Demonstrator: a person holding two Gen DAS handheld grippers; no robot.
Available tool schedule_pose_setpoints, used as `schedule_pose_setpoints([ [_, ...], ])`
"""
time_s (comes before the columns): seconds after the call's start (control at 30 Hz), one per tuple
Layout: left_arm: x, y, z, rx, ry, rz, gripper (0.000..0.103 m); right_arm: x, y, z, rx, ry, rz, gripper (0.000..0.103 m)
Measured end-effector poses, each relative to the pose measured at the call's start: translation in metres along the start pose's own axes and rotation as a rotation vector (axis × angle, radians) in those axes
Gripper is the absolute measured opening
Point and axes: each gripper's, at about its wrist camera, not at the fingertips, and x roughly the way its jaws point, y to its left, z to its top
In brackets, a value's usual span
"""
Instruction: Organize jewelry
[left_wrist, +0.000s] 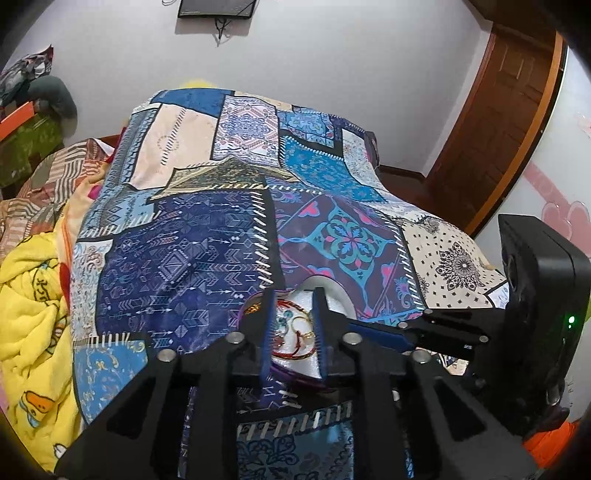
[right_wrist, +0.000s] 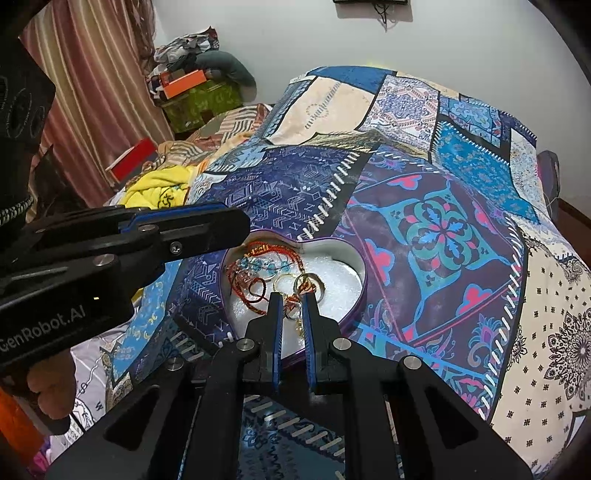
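A heart-shaped purple box (right_wrist: 364, 291) with white lining lies on the patchwork bedspread (right_wrist: 436, 229). It holds red thread bracelets (right_wrist: 258, 291), a blue bead string (right_wrist: 258, 264) and gold rings (right_wrist: 282, 282). My right gripper (right_wrist: 293, 302) hovers over the box's near side, jaws a little apart, with a small gold piece (right_wrist: 295, 314) between them; no grip is visible. My left gripper (left_wrist: 293, 299) is open above the same box (left_wrist: 332, 291), over the jewelry (left_wrist: 295, 328). The left gripper's body also shows in the right wrist view (right_wrist: 192, 230).
The bedspread (left_wrist: 207, 229) covers a raised surface. A yellow blanket (left_wrist: 29, 317) lies to the left, cluttered boxes (right_wrist: 184, 83) and a curtain (right_wrist: 92, 92) at the far left, a wooden door (left_wrist: 506, 122) at the right.
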Motion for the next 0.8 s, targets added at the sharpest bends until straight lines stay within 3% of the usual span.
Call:
schedule_pose_setpoints([
  [0.1,-0.010,0.001,0.001,0.002,-0.022,0.019,0.022,-0.006,0.001,0.001,0.001,-0.008,-0.006,0.021],
  [0.37,-0.054,-0.007,0.010,0.017,-0.116,0.071,0.022,-0.045,0.002,0.011,0.010,-0.101,-0.051,0.022],
  [0.5,-0.089,-0.017,0.013,0.031,-0.191,0.083,0.022,-0.089,0.003,0.018,0.041,-0.203,-0.062,0.022],
  [0.8,-0.189,-0.049,0.007,0.053,-0.435,0.099,0.022,-0.212,0.043,0.016,0.012,-0.541,-0.097,0.022],
])
